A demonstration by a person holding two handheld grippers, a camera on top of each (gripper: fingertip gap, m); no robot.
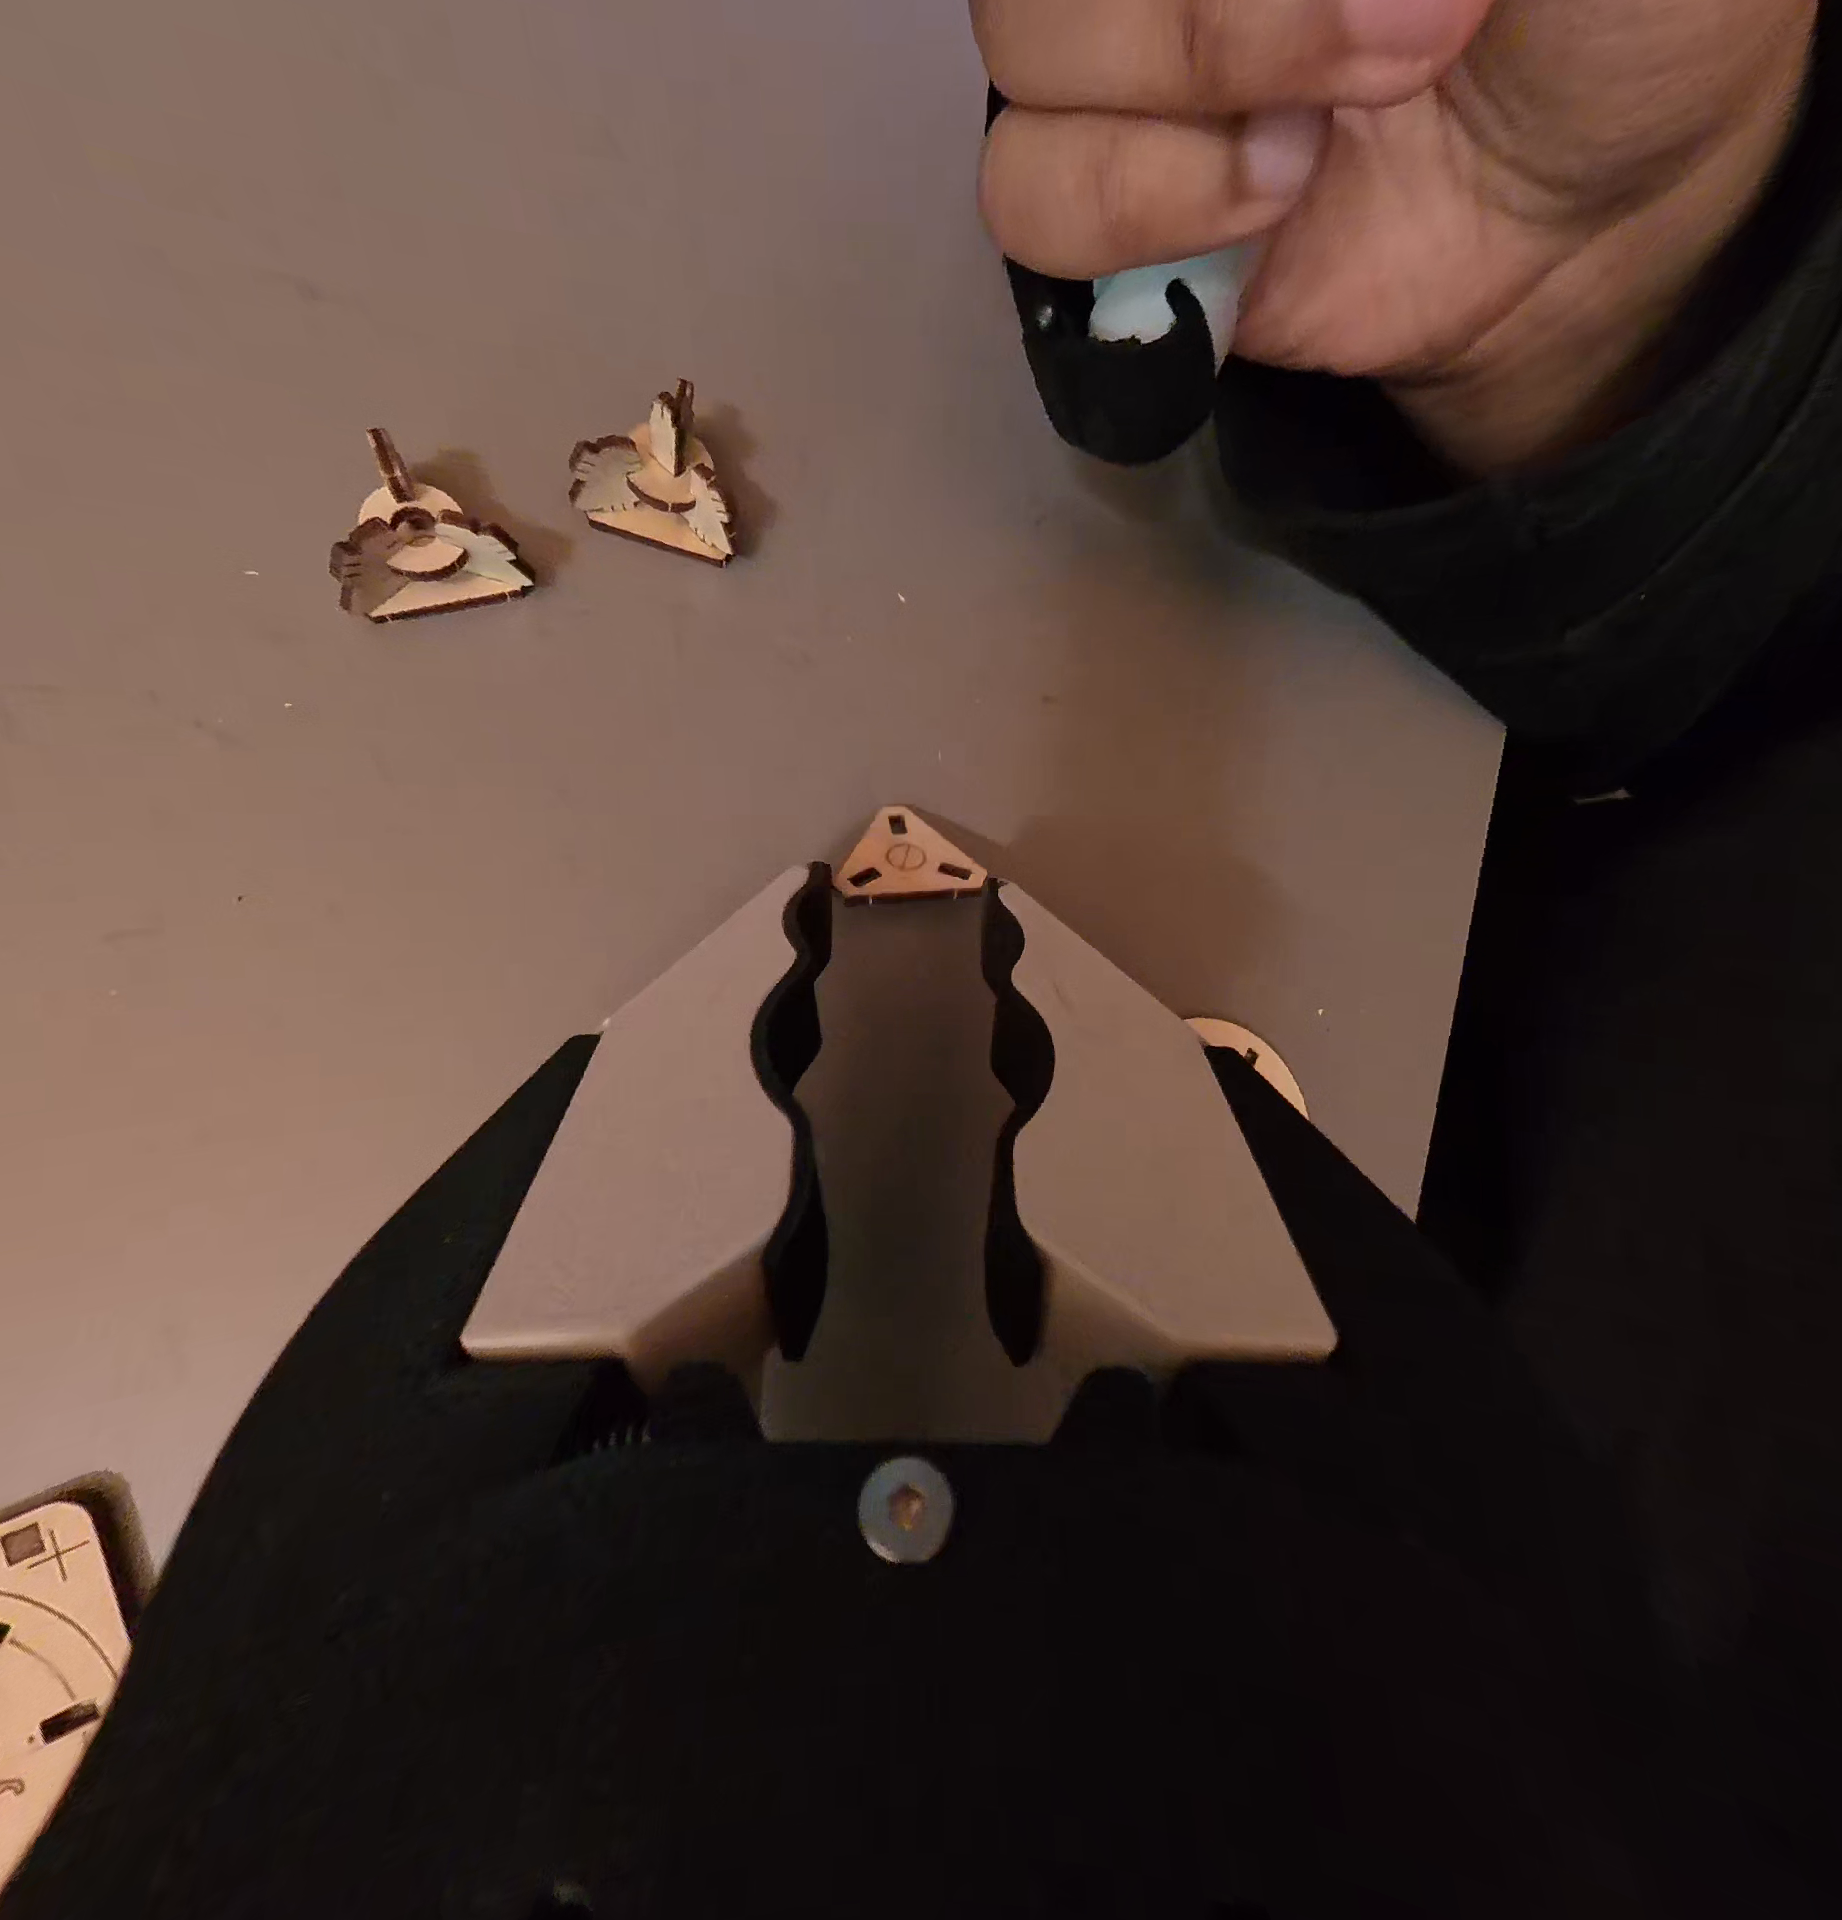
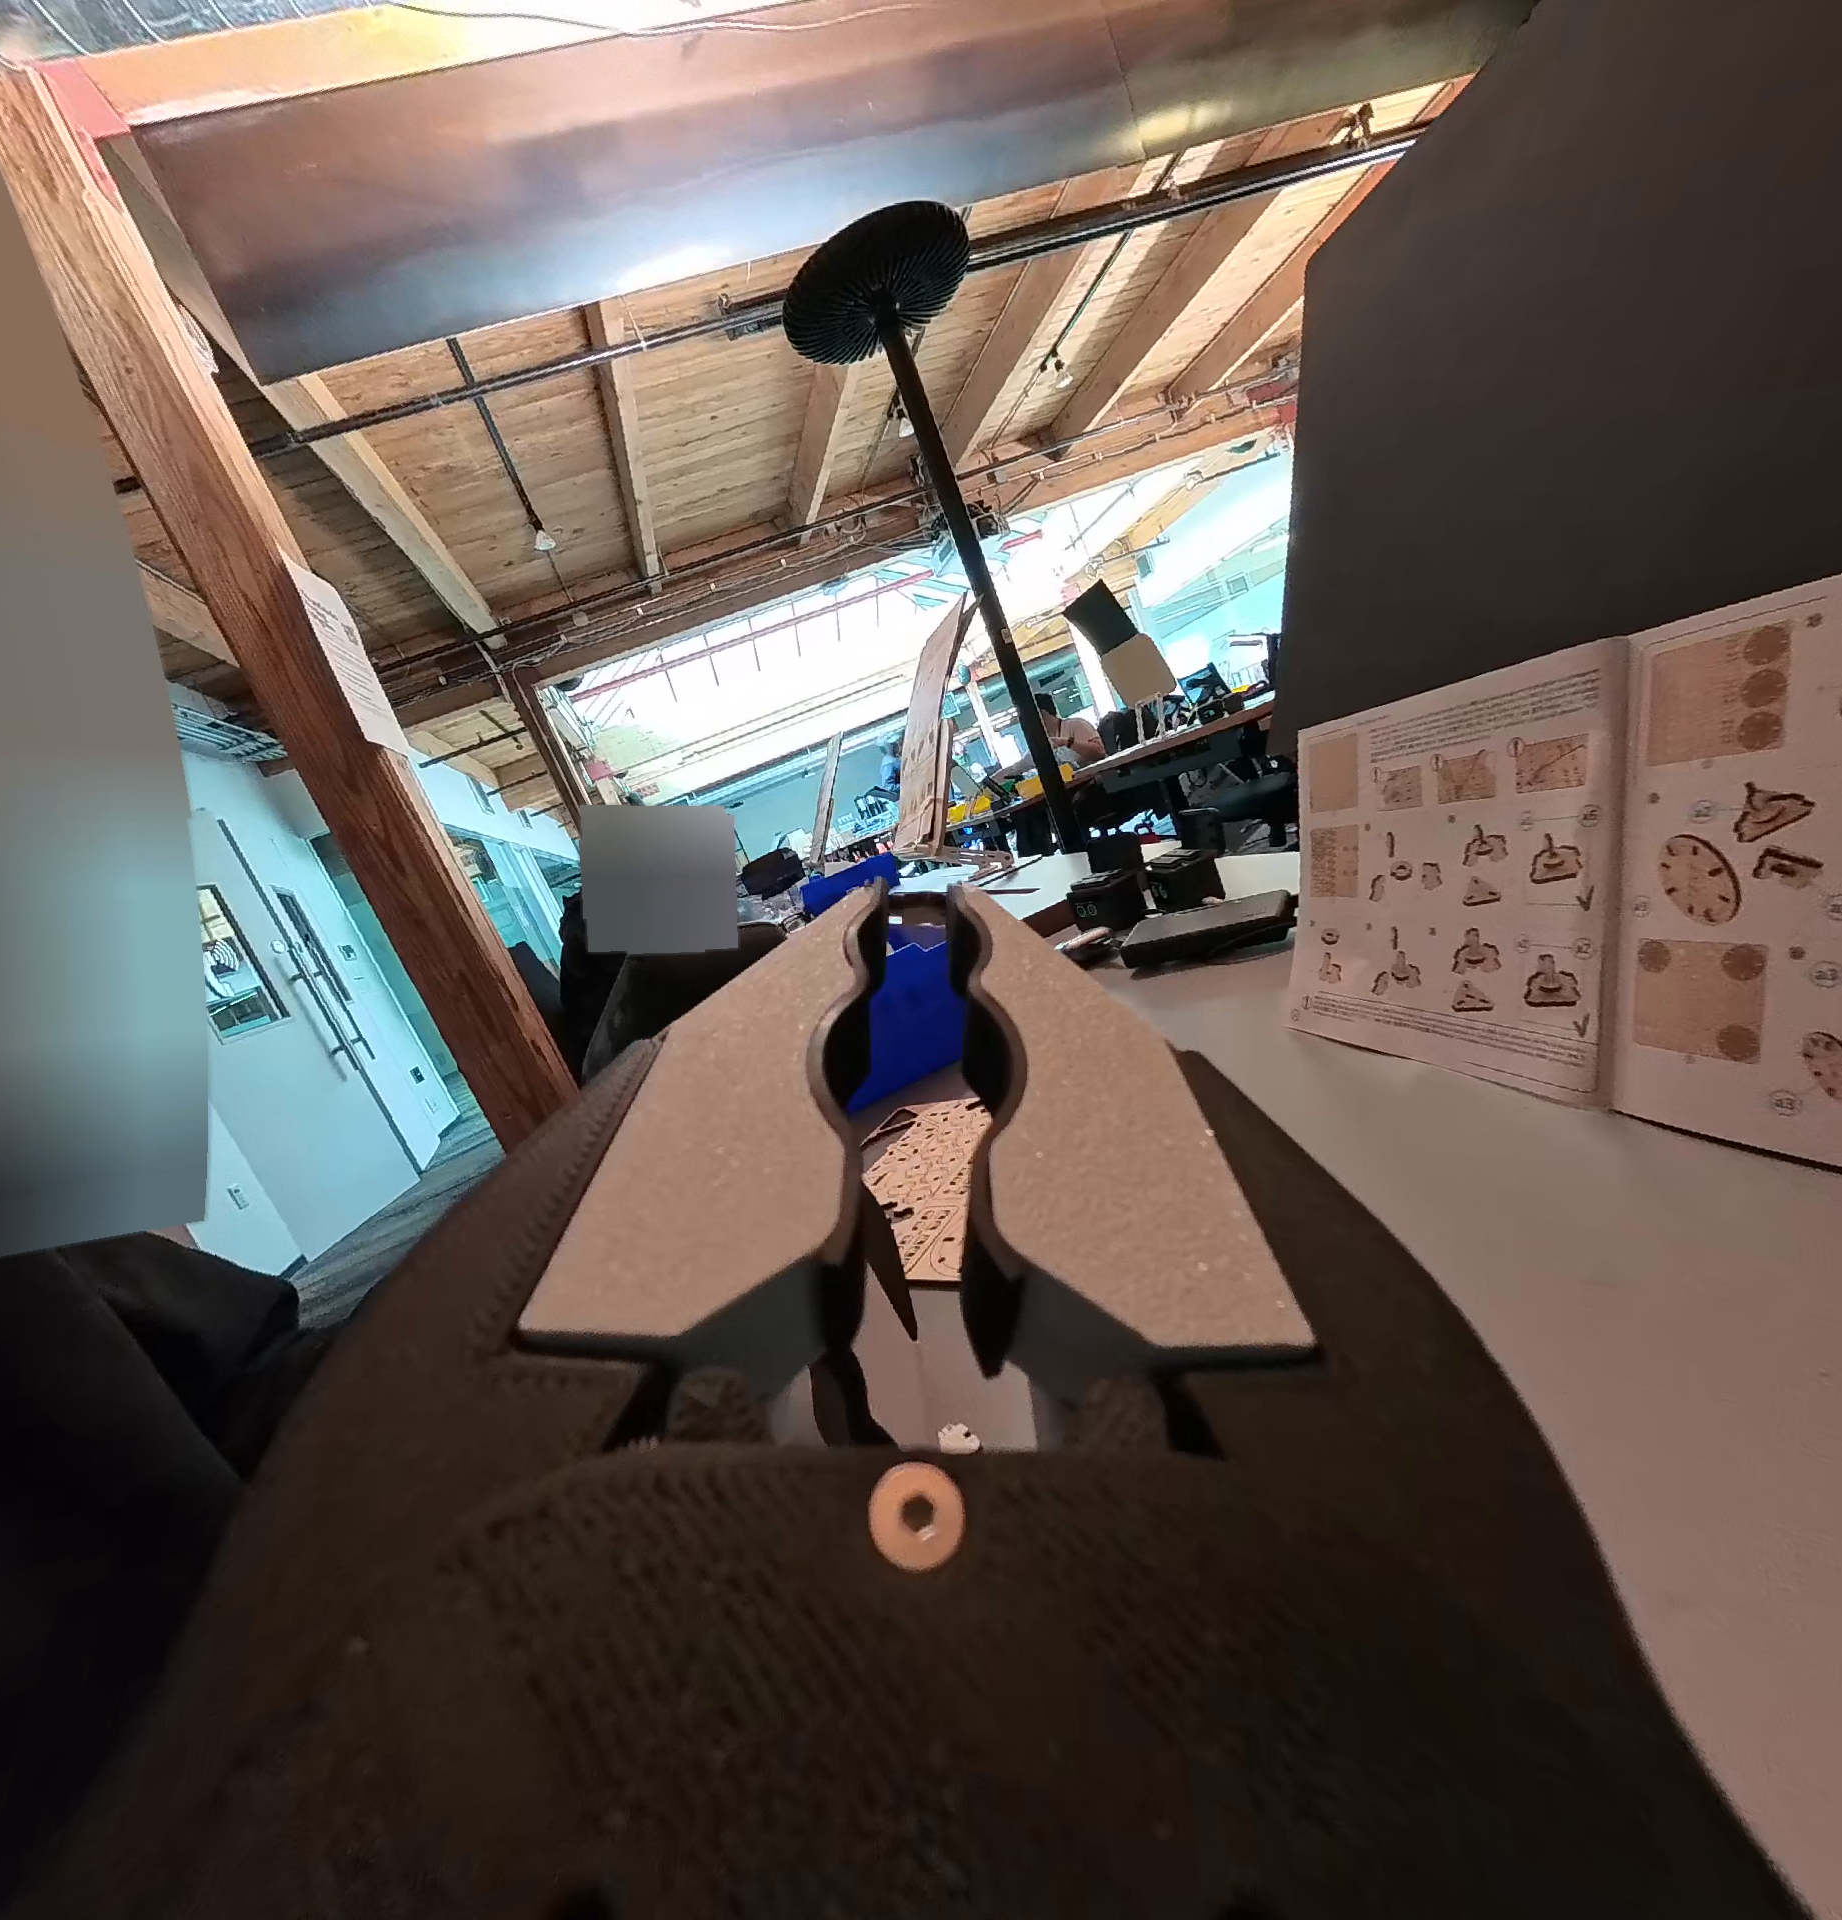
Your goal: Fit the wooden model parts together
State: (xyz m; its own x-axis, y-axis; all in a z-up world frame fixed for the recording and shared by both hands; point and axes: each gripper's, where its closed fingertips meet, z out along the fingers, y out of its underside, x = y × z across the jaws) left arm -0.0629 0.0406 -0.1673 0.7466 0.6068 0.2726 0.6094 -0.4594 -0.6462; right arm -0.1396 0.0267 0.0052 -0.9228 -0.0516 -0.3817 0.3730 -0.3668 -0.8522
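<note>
In the left wrist view my left gripper (image 1: 904, 883) points down at a grey table (image 1: 481, 831). Its fingertips (image 1: 815, 881) are closed on the two lower corners of a small flat triangular wooden piece (image 1: 906, 860) with three slots, which lies at the very tips. In the right wrist view my right gripper (image 2: 917, 904) is tilted up towards the room. Its fingers (image 2: 867, 914) stand a narrow gap apart, with nothing between the tips. A person's hand (image 1: 1416, 187) grips a black handle (image 1: 1114, 384) at the top right of the left wrist view.
Two small assembled wooden pieces (image 1: 429, 540) (image 1: 652, 488) stand on the table to the far left. A wooden board (image 1: 23, 1683) lies at the bottom left and a round disc (image 1: 1249, 1060) by the table edge (image 1: 1468, 935). An open instruction booklet (image 2: 1623, 873), a blue bin (image 2: 912, 1008), a cut wooden sheet (image 2: 927, 1184) and black devices (image 2: 1208, 925) are on the right gripper's table. Spacing between my two grippers at the tips: around 20 cm.
</note>
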